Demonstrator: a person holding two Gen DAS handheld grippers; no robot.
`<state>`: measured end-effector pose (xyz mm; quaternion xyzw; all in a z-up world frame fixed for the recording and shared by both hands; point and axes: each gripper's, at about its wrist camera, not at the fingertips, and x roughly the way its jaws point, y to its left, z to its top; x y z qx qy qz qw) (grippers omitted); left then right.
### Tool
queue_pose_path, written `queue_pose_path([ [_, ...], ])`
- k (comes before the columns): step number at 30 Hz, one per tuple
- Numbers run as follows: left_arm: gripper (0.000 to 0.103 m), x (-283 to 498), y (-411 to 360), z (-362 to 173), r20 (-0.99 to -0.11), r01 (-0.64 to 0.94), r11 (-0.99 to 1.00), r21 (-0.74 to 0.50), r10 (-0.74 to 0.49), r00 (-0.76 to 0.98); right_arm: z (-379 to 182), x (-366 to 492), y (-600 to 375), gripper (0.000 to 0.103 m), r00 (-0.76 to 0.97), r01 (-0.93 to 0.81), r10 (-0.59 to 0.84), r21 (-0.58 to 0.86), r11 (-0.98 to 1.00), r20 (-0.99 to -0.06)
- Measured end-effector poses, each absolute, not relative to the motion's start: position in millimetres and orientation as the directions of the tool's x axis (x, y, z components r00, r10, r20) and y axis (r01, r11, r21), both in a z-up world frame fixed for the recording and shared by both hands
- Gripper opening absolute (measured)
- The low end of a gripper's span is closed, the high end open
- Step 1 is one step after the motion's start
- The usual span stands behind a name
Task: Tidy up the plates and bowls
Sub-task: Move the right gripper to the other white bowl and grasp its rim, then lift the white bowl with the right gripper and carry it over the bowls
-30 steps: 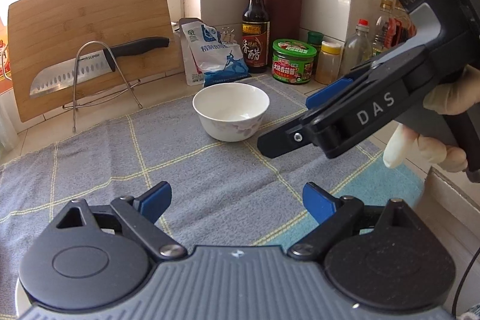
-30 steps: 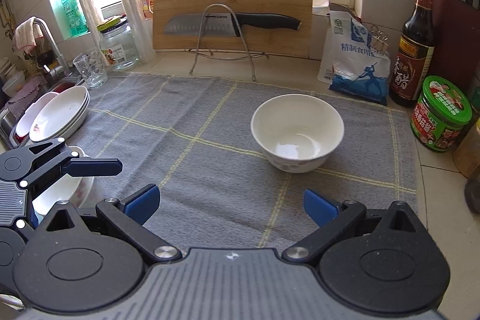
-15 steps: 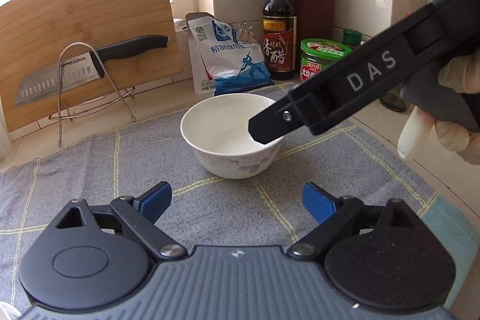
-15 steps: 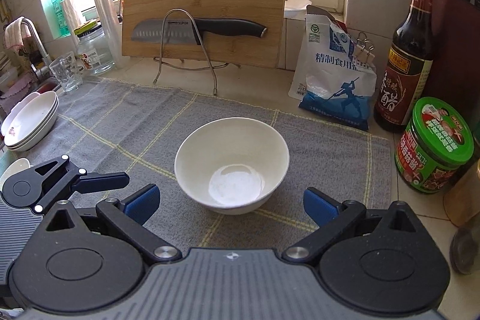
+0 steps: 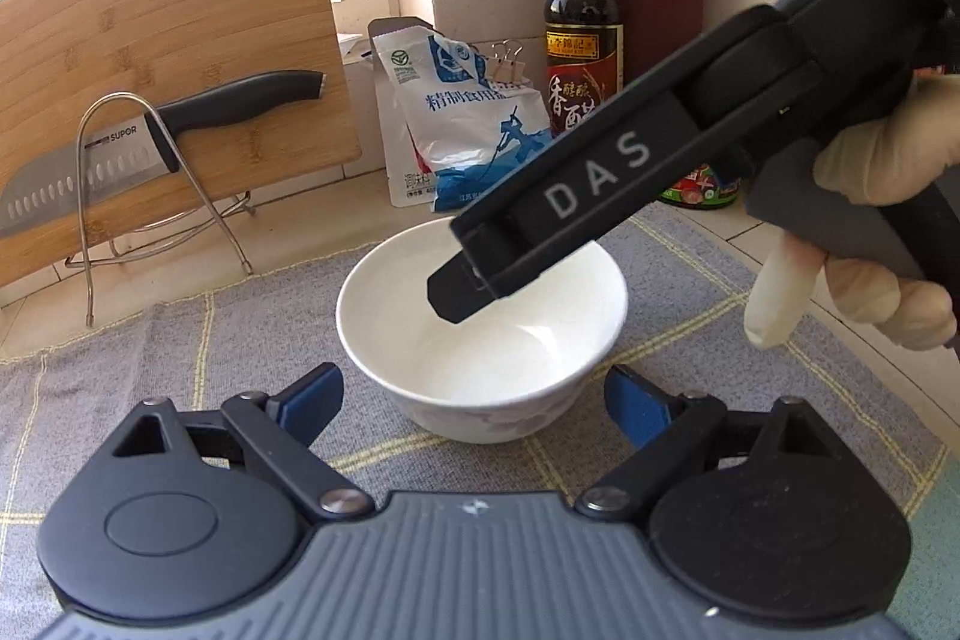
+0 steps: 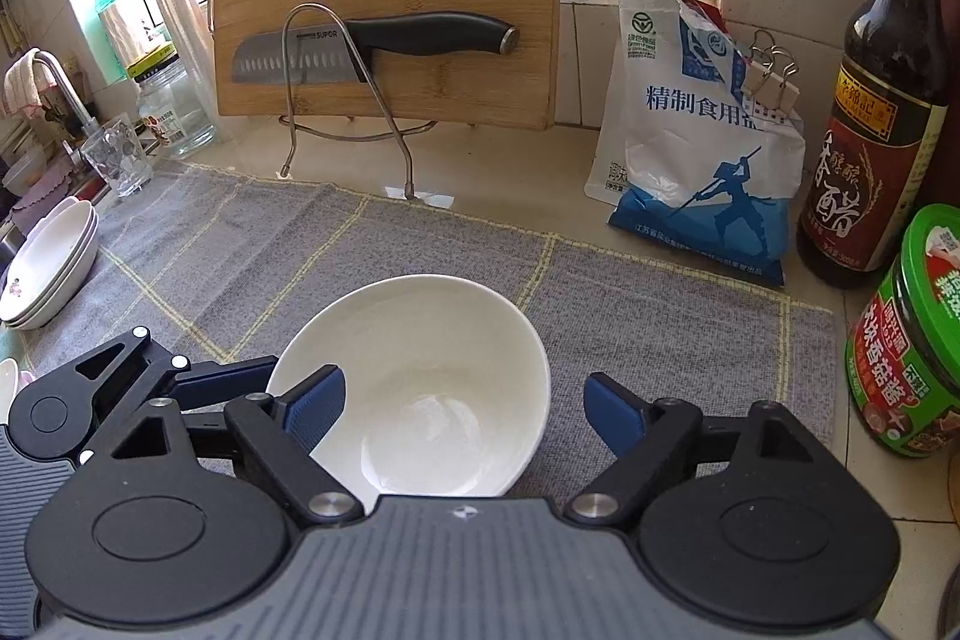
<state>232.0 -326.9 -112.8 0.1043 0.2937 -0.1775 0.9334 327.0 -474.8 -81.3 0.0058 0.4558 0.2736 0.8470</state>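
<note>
White ceramic bowl (image 6: 420,388) stands upright on the grey checked cloth (image 6: 660,292), its near-left rim between the right gripper (image 6: 465,409)'s just-narrowing, untouching jaws, nearer than the unclenched left gripper (image 5: 474,397).

Tiled counter (image 6: 498,160) under grey checked cloth (image 6: 660,292), white bowl (image 6: 432,334) on it.

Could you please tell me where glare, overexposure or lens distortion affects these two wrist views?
Left wrist view: the window is blown out white above the bamboo cutting board, whose edges bow from fisheye distortion. Right wrist view: bright backlight washes out the window behind the board, and a soft highlight sits in the white ceramic bowl; the grey checked cloth stays evenly lit and sharp.
</note>
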Motion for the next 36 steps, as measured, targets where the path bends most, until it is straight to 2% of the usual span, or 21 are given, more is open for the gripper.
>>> queue_pose_path([
  [10,0.093,239,-328,-115,-0.582,0.406,0.911,0.073,-0.292,0.759,-84,336,-473,0.076,0.408,-0.467,0.493,0.288,0.836,-0.769],
  [16,0.09,240,-328,-115,-0.582,0.414,0.908,0.065,-0.303,0.754,-86,338,-473,0.073,0.396,-0.47,0.508,0.306,0.828,-0.765],
  [36,0.09,211,-313,-93,-0.613,0.436,0.894,0.1,-0.29,0.735,-63,305,-462,0.073,0.37,-0.463,0.543,0.357,0.811,-0.754],
])
